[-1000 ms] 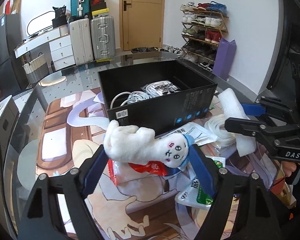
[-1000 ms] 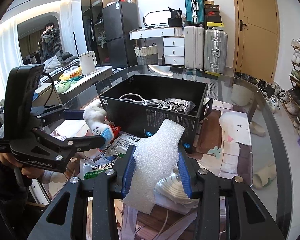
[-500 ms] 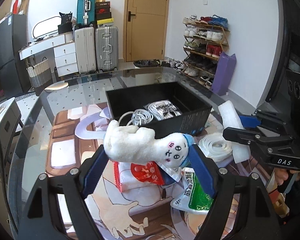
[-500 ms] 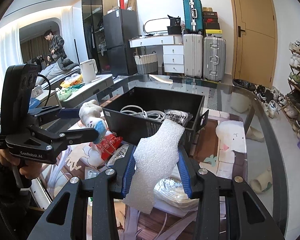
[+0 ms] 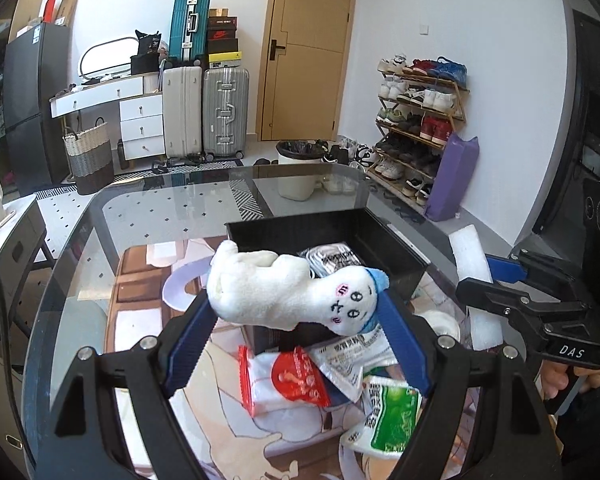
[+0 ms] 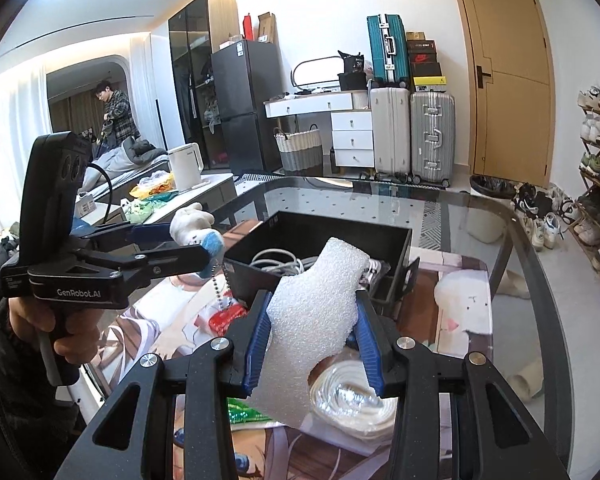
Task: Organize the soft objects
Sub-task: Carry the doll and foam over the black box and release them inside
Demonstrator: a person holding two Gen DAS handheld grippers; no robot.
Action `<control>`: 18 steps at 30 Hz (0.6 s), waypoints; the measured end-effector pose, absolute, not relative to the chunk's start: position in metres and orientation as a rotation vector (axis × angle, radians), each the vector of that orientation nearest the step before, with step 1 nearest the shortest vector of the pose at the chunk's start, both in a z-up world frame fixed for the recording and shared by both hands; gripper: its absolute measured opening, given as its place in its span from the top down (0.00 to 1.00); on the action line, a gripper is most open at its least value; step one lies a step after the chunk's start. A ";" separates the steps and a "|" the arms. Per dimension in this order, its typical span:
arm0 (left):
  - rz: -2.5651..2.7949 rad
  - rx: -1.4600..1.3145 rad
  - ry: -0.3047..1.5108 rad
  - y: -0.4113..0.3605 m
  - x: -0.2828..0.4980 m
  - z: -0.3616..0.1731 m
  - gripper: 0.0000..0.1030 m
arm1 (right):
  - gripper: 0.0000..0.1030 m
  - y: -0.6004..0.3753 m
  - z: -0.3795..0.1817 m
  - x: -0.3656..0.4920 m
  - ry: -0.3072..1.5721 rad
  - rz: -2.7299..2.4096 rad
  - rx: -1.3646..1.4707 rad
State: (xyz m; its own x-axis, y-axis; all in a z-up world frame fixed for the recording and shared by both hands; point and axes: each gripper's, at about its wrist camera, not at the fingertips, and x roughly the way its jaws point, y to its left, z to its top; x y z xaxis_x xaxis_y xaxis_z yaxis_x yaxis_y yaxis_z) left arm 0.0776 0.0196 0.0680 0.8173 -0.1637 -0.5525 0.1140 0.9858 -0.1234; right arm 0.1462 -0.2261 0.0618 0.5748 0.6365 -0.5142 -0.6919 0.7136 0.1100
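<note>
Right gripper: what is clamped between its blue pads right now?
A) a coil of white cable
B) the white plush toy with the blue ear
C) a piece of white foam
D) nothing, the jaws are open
C: in the right wrist view the right gripper pinches the white foam piece on both sides, while the plush toy sits in the left gripper.

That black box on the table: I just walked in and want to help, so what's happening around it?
A person holds two grippers above the glass table. The left gripper grips a white plush toy; the right gripper is shut on a white foam piece. The black box holds cables; snack packets lie beside it.
</note>
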 end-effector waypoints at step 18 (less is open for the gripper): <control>-0.125 -0.112 0.597 0.029 0.127 0.076 0.21 | 0.60 -0.203 0.083 0.196 0.531 0.760 -0.099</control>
